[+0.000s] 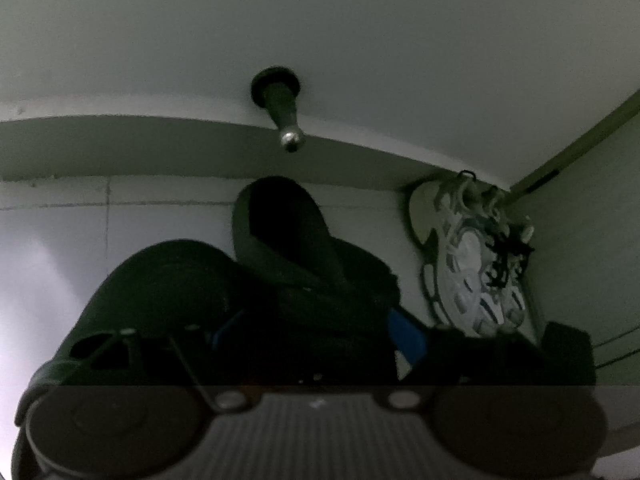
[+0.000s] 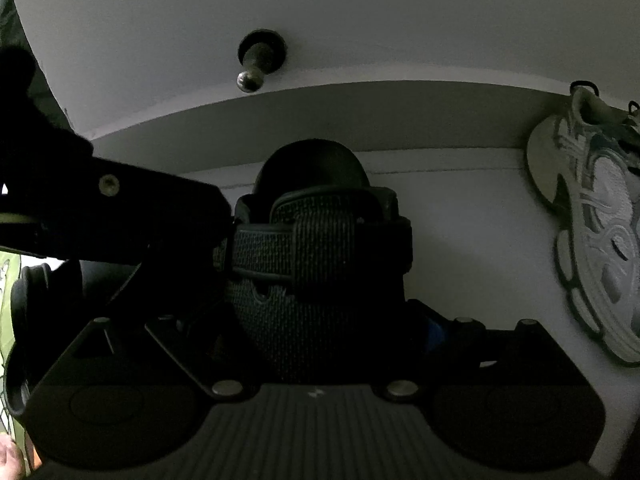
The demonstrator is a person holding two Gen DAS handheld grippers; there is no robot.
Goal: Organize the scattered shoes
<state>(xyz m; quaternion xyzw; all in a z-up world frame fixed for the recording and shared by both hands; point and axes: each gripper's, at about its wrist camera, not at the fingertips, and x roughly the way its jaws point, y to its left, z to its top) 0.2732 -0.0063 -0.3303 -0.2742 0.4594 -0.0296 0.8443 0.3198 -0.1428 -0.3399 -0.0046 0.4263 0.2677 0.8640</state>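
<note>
Right gripper (image 2: 320, 264) clamps a black mesh strapped sandal (image 2: 320, 240); left gripper (image 1: 316, 312) grips another dark sandal (image 1: 280, 232). Both by white wall (image 2: 440, 240), near white-grey sneaker (image 2: 596, 232).

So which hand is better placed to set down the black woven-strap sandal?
Right, probably: the black woven-strap sandal sits centred between the right tongs, toe toward the white wall; the left tongs reach in only beside it.

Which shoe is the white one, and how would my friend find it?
Look along the white wall with the dark doorstop sticking out. Follow its baseboard right to the corner: the white sneaker lies there on its side. It is pale and laced, unlike the black strap sandal.
</note>
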